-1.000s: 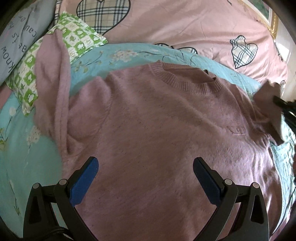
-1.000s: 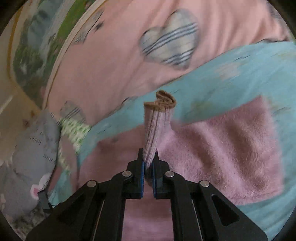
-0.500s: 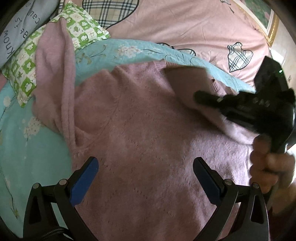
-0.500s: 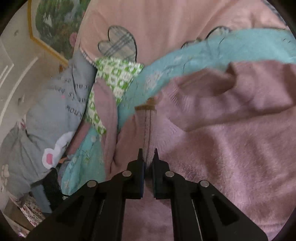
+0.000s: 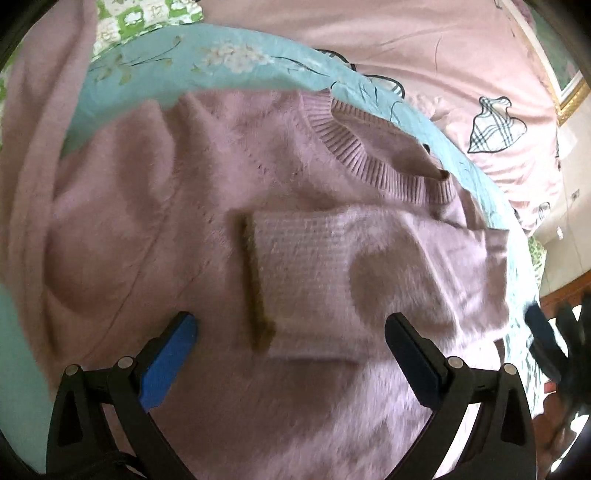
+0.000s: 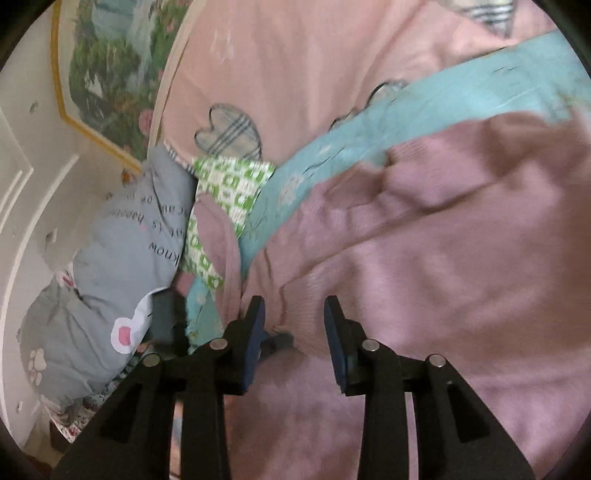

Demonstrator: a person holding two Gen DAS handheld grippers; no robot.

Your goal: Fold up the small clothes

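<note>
Currently, entries as read from the two wrist views:

Sweater: mauve fuzzy sweater (image 5: 207, 206) lies flat, front up, on the teal floral sheet (image 5: 207, 55); ribbed collar (image 5: 354, 144) toward 1 o'clock in the left wrist view.
Folded sleeve: one sleeve (image 5: 369, 266) lies across the chest, running from 3 o'clock toward centre; its ribbed cuff (image 5: 258, 280) ends near the middle of the frame, edge showing a darker olive-brown rim.
Other sleeve: second sleeve (image 5: 40, 122) stretches away at 10 o'clock, over the sheet's edge toward the green checked pillow (image 5: 147, 14).
Left gripper: left gripper (image 5: 291, 354) hovers over the lower chest, jaws spread wide, nothing between them; the cuff lies just past the gap, untouched.
Right gripper: right gripper (image 6: 293, 332) has just been opening; jaws stand narrowly apart, pads off the cloth. Sweater fabric lies beyond and between the fingertips, not pinched. Frame is blurred.
Right gripper, other view: a dark blurred shape at 4 o'clock in the left wrist view, off the sweater's edge.
Bedding: pink quilt with plaid hearts (image 5: 424, 55) behind the sheet at 12 o'clock.
Pillow: grey printed pillow (image 6: 110, 266) at 9 o'clock in the right wrist view, beside the green checked one.
Wall: framed floral picture (image 6: 114, 74) at 11 o'clock.
</note>
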